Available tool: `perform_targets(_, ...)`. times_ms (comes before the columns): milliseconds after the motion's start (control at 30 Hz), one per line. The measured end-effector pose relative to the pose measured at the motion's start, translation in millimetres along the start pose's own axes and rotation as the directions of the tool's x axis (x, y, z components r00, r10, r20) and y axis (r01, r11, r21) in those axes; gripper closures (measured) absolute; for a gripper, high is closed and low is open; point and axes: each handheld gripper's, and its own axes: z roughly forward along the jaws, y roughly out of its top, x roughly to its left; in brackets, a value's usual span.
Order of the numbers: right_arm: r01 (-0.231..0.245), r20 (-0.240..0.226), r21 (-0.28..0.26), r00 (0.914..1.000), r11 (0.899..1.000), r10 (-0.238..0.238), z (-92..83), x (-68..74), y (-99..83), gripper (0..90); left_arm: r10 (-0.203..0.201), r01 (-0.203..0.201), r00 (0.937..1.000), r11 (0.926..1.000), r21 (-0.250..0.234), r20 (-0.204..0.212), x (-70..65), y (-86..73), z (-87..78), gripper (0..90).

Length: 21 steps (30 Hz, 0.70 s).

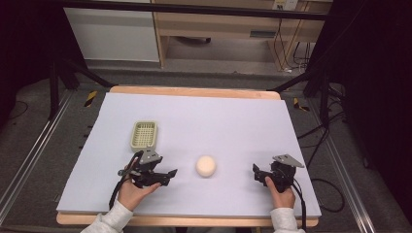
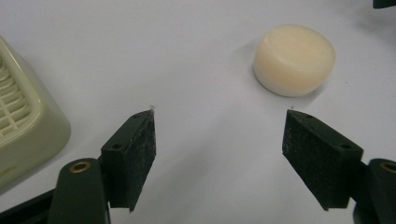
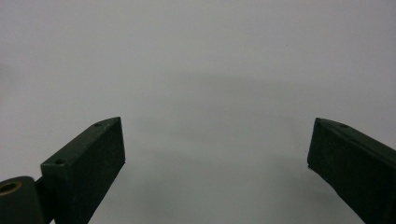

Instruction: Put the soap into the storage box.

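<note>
A round cream-coloured soap bar point(image 1: 206, 166) lies on the pale mat point(image 1: 218, 121), near its front middle. A pale green slotted dish point(image 1: 144, 134) stands to the soap's left and a little farther back. My left gripper point(image 1: 167, 175) hovers low just left of the soap and points toward it, open and holding nothing. In the left gripper view the soap point(image 2: 295, 59) sits ahead and right of the open left gripper point(image 2: 219, 140), with the dish point(image 2: 23, 130) at the left edge. My right gripper point(image 1: 257, 174) rests right of the soap, open and empty point(image 3: 217, 158).
The mat covers a wooden table whose edge point(image 1: 194, 91) shows at the back. Dark frame legs and cables point(image 1: 311, 141) stand on the floor around the table. A wooden shelf unit point(image 1: 218, 29) is behind it.
</note>
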Motion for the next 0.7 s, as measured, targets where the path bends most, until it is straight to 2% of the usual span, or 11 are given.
perform_targets(300, 0.001, 0.000, 0.000, 1.0000, 1.000, -0.001, 0.1, 0.0, 0.0, 4.5, 0.016, -0.016, 0.9998, 0.9998, 0.009, 0.010, -5.3, 7.8, 6.9, 25.5)
perform_targets(433, -0.003, -0.003, -0.001, 1.0000, 1.000, 0.003, -0.2, 0.3, 0.0, 4.5, 0.033, -0.034, 0.9993, 0.9994, 0.010, 0.016, -9.0, 14.8, 10.8, 25.2)
perform_targets(700, -0.003, -0.004, -0.002, 1.0000, 1.000, 0.003, 0.0, 0.0, -0.1, 4.5, 0.043, -0.043, 0.9985, 0.9990, 0.011, 0.034, -15.9, 27.3, 17.6, 24.6)
